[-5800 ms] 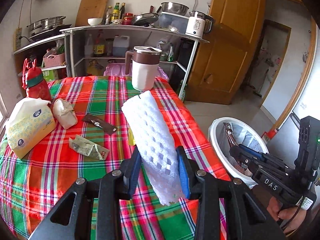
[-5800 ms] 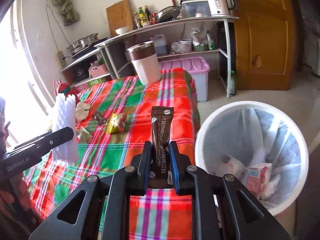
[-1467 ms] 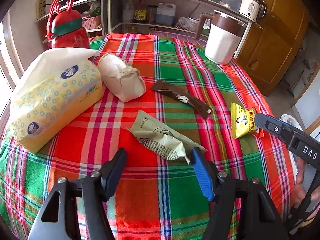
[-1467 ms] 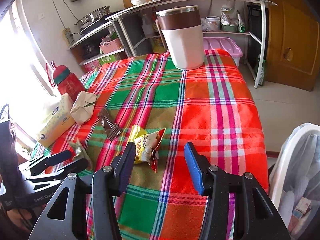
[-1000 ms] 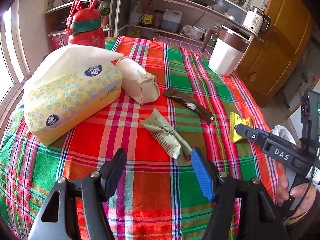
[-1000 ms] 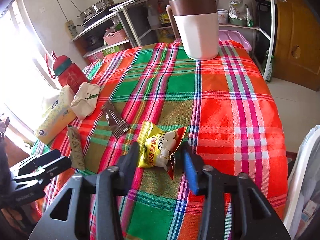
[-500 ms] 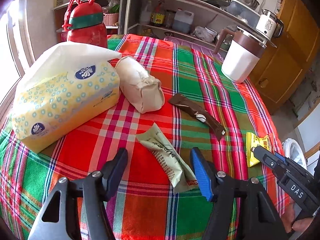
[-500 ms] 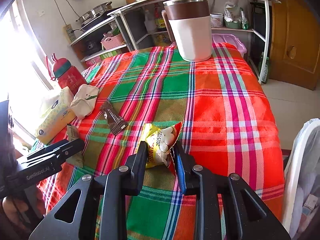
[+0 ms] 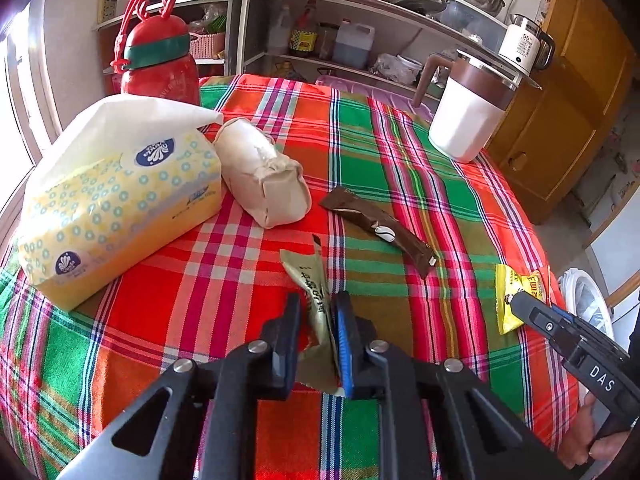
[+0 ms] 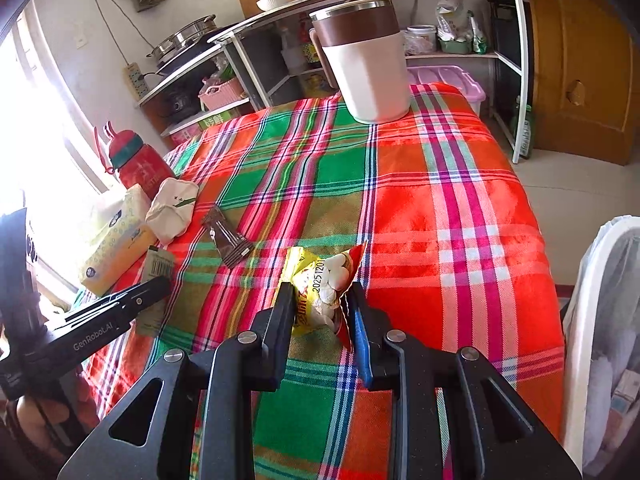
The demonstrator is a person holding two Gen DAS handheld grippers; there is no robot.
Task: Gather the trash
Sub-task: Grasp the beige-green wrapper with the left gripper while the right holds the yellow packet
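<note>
My left gripper (image 9: 315,312) is shut on a beige-green wrapper (image 9: 314,292) that stands up from the plaid tablecloth (image 9: 360,160). My right gripper (image 10: 318,300) is shut on a yellow snack packet (image 10: 320,284); that packet also shows in the left wrist view (image 9: 516,292). A brown coffee sachet (image 9: 378,232) lies flat on the cloth between them, also in the right wrist view (image 10: 226,236). The white trash bin (image 10: 596,320) stands on the floor at the table's right side.
A yellow tissue pack (image 9: 116,208), a cream wrapped bundle (image 9: 264,180) and a red bottle (image 9: 160,60) stand at the table's left. A white and brown jug (image 9: 468,116) stands at the far edge. Shelves with kitchenware and a wooden door are behind.
Both grippers have closed: the left on the beige-green wrapper, which now stands upright between its fingers, the right tighter on the yellow packet.
</note>
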